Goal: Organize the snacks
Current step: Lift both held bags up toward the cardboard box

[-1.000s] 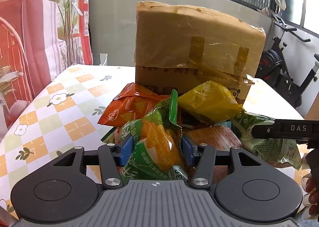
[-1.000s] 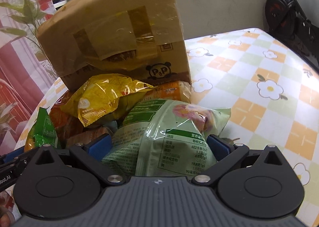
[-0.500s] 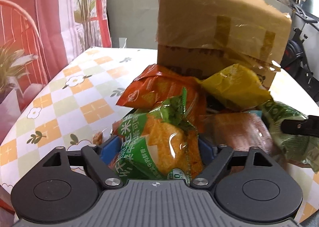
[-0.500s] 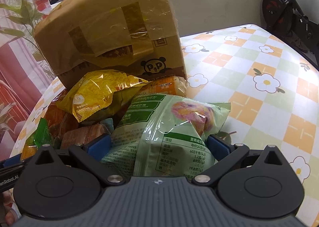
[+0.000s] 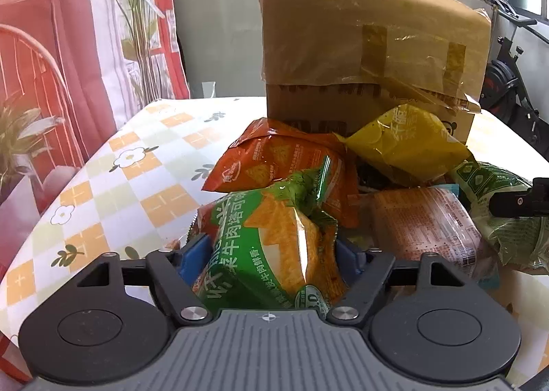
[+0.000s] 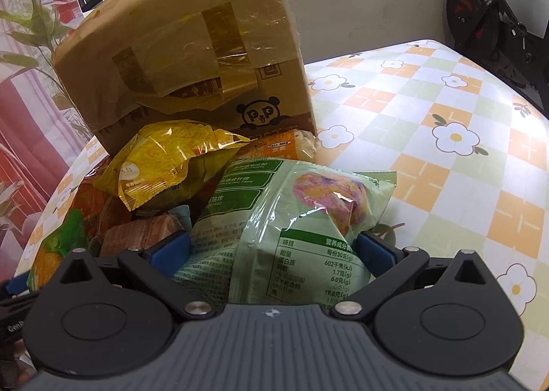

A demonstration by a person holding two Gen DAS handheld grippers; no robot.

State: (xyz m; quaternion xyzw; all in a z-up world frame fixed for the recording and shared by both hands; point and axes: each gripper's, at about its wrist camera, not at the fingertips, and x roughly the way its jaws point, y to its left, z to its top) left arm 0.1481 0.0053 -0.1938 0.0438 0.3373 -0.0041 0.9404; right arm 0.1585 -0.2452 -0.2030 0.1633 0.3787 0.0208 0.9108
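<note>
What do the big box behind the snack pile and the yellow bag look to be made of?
The box looks like brown corrugated cardboard, matte, with glossy, wrinkled clear tape strips patched across its front. The yellow bag looks like thin plastic film, shiny and crinkled, with bright glare; whether it is foil-lined cannot be told.

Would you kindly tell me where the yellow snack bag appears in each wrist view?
Left wrist view: the yellow snack bag sits right of centre, atop the pile.
Right wrist view: the yellow snack bag sits left of centre.
Shared landmark: the taped cardboard box stands directly behind it.
</note>
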